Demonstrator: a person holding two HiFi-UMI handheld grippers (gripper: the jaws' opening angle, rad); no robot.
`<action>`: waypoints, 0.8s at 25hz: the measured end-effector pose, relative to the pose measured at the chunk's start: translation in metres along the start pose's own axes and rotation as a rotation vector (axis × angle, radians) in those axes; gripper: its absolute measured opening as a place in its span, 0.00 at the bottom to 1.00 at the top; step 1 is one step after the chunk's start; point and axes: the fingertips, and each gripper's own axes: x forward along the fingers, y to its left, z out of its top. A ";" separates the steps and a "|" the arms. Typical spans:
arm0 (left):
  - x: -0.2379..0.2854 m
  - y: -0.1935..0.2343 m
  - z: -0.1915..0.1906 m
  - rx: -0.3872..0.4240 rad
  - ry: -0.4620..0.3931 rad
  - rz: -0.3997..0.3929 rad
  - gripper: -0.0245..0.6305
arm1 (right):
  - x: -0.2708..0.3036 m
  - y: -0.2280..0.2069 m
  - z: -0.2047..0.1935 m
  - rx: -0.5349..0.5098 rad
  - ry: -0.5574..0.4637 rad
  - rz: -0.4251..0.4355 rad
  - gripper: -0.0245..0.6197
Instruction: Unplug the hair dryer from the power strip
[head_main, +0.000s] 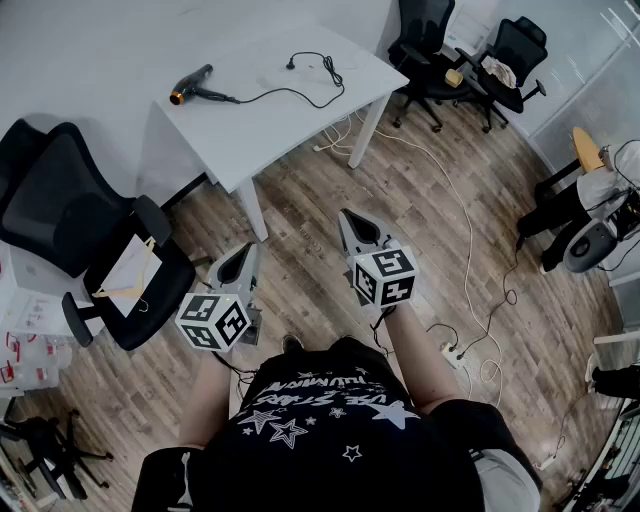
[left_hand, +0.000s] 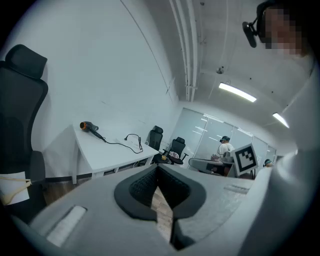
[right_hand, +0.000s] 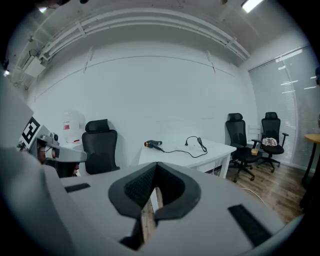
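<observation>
**Plug loose on the bench, both tongs idle**

Head view. Shows one hair dryer (head_main: 190, 85) lying at the upper left on one white bench (head_main: 260, 130), well apart from both tongs. Shows one black cord (head_main: 300, 98) trailing from it across the top and ending in one plug (head_main: 291, 65). Leaves that plug free on the bench surface, seated in nothing, so the unplugging looks already done. Finds what may be one white power strip (head_main: 452, 352) on the wooden floor (head_main: 330, 190) at lower right, too small to be sure of. Finds two tongs, left tongs (head_main: 243, 256) and right tongs (head_main: 353, 222), side by side at frame centre and aimed toward the bench. Probably parked there because nothing remains to pull. Counts three black office chairs (head_main: 70, 220), one at left and two at upper right. Adds one seated person (head_main: 585, 205) at the right edge.

Left gripper view. Shows the left tongs (left_hand: 157, 169) pressed together on nothing, with only floor behind the pads. Places the hair dryer (left_hand: 89, 126) and cord (left_hand: 120, 145) far off on the bench (left_hand: 107, 156), left of centre.

Right gripper view. Shows the right tongs (right_hand: 156, 167) pressed together as well, and empty. Places the hair dryer (right_hand: 152, 144) just above centre on the bench (right_hand: 202, 154), cord (right_hand: 182, 148) looping right to its loose end. Counts three office chairs again, one at left and two at right.
</observation>
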 end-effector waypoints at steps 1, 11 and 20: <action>0.000 0.003 0.000 -0.003 0.001 0.001 0.05 | 0.001 0.001 -0.001 0.002 0.002 -0.001 0.05; -0.004 0.007 -0.005 -0.004 0.015 -0.010 0.05 | -0.004 0.004 -0.011 0.008 0.004 -0.023 0.05; 0.002 0.006 -0.014 -0.030 0.034 -0.032 0.05 | -0.025 -0.008 -0.024 0.047 0.009 -0.047 0.05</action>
